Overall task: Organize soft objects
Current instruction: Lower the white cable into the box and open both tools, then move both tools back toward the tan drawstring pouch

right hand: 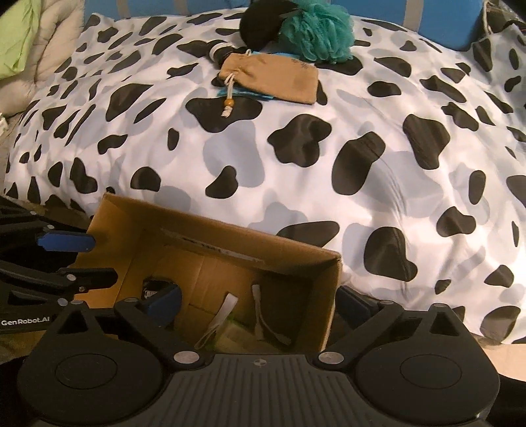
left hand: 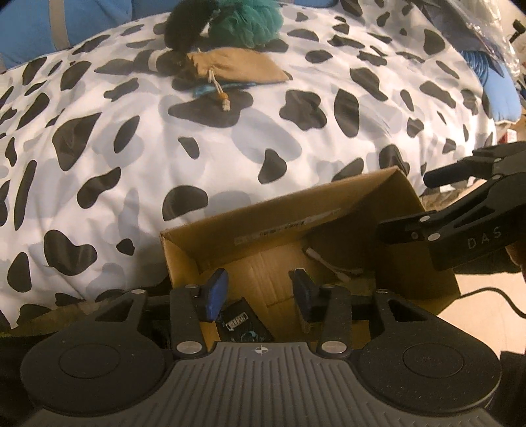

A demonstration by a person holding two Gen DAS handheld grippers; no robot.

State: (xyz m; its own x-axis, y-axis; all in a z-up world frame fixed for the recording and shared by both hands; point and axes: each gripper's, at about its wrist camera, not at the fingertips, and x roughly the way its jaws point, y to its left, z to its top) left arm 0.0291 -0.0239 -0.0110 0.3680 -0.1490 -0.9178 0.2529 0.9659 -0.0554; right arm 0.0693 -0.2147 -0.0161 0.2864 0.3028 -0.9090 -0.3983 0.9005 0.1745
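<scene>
Both your claws hang apart and empty over the box [left hand: 328, 210] at the bed's near edge, left claw [left hand: 259, 292], right claw [right hand: 259, 305]. Pouch [right hand: 273, 77] and loofah [right hand: 319, 31] lie near the far edge. Reaching across could knock the box off.

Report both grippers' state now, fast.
Left gripper: open, holding nothing, over the cardboard box.
Right gripper: open wide, holding nothing, over the same box.
</scene>
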